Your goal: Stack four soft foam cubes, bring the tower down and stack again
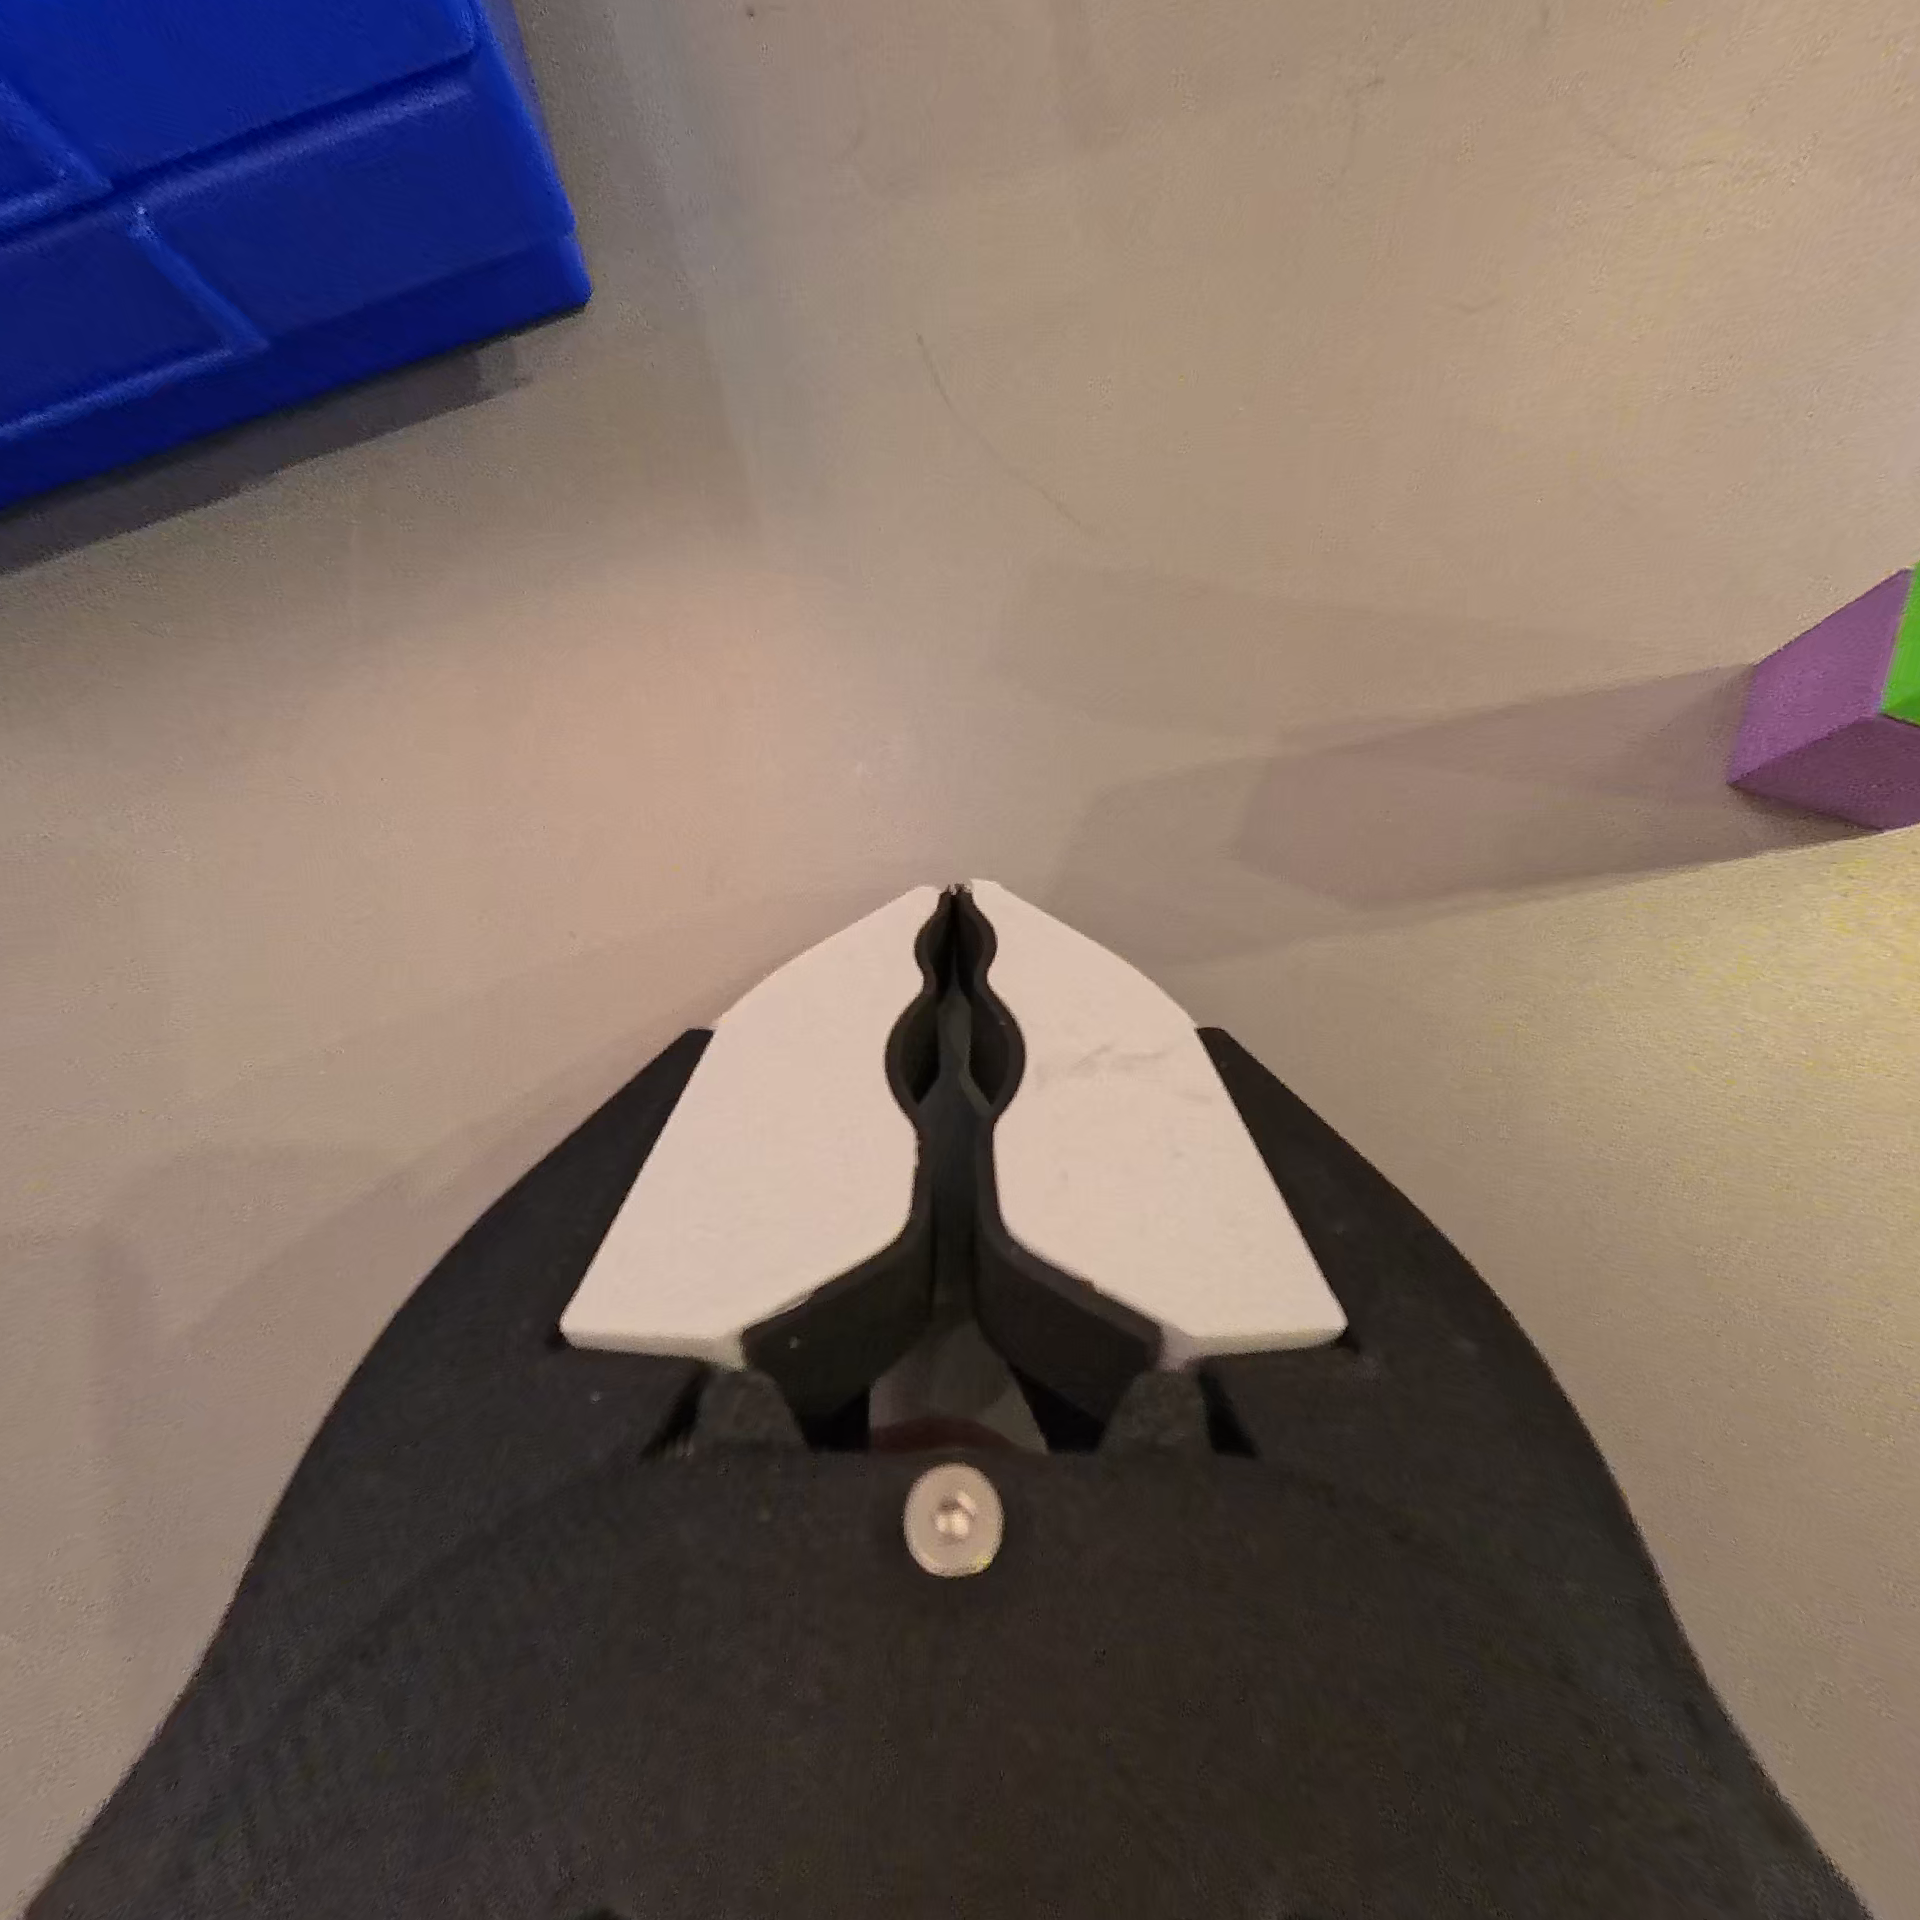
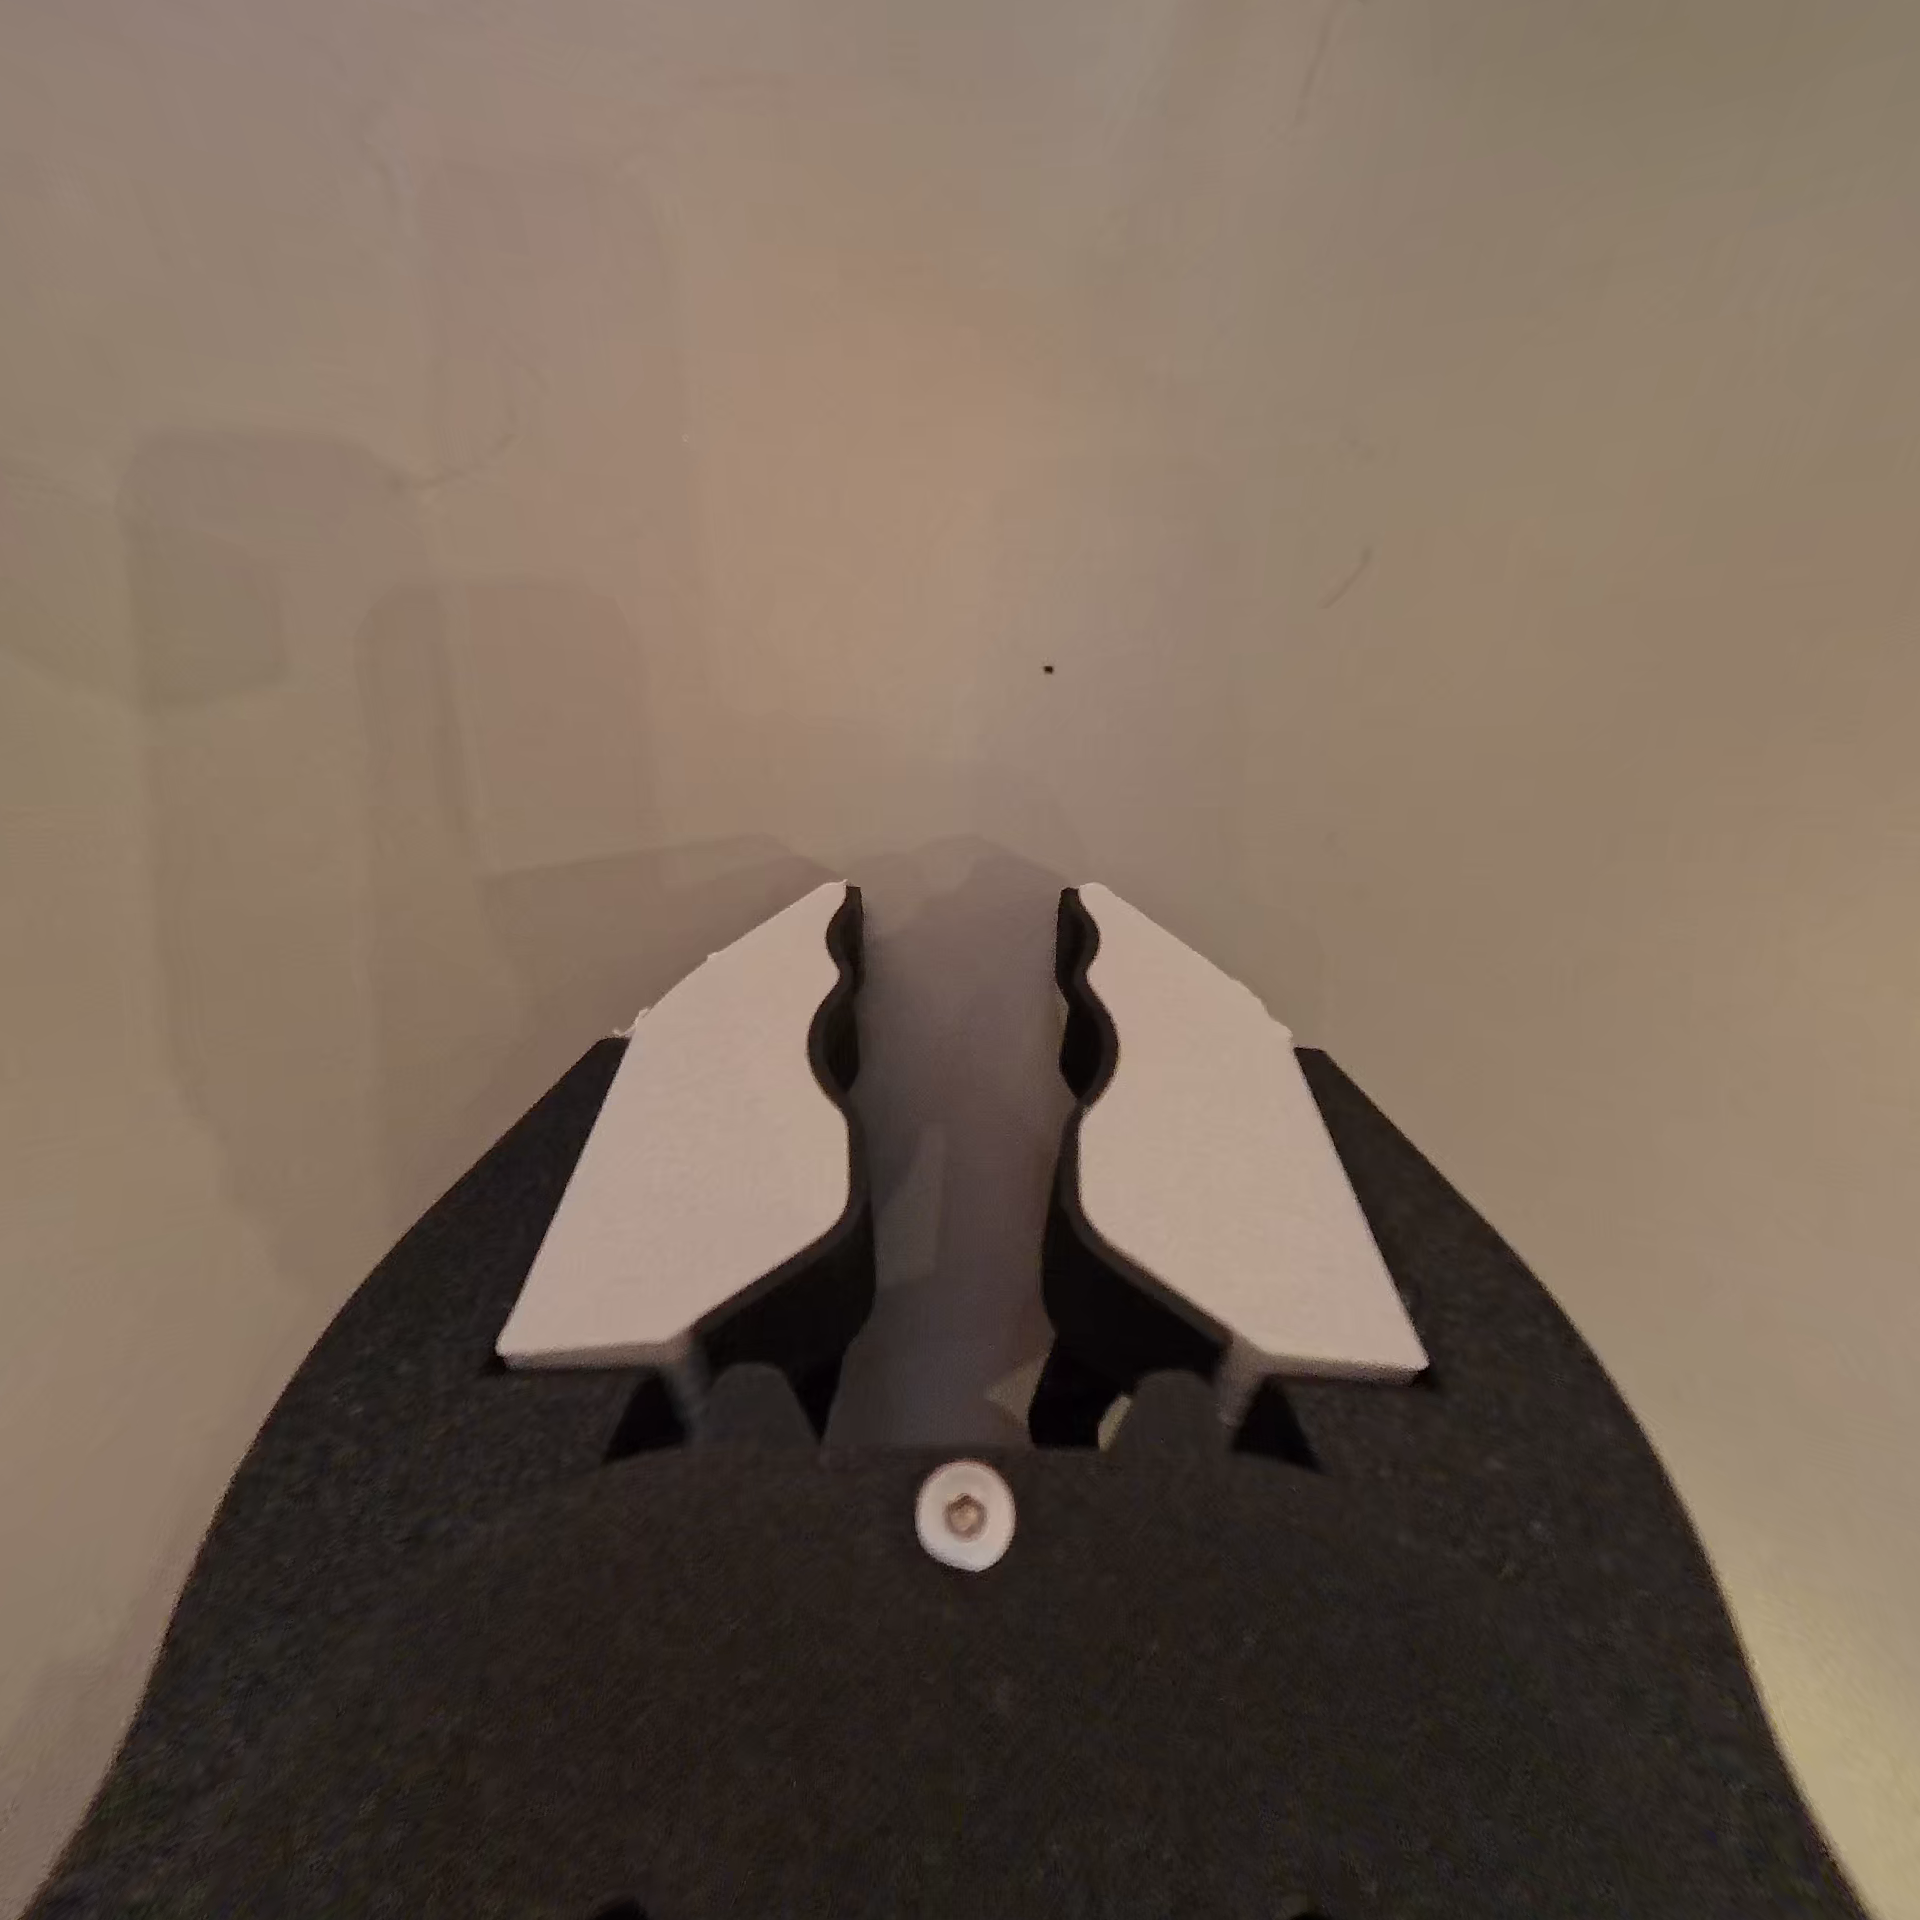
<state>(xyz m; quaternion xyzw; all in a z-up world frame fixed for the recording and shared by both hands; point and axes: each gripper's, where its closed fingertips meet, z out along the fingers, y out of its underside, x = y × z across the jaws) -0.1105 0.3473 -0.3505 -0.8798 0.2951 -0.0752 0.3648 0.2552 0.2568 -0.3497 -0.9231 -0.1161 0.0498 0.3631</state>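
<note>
The pale tabletop fills both of your wrist views. In the left wrist view, a large blue moulded plastic object lies at the upper left, cut off by the frame edge. At the far right edge of that view, well apart from your left gripper, sits a purple foam cube with a green foam cube touching it; whether the green one rests on top or just behind cannot be told, since both are cropped. Your left gripper hovers over bare table with its white fingers closed tip to tip, nothing between them. Your right gripper points at bare table, its fingers standing apart with only table surface visible in the gap. A small dark speck marks the table ahead of it.
</note>
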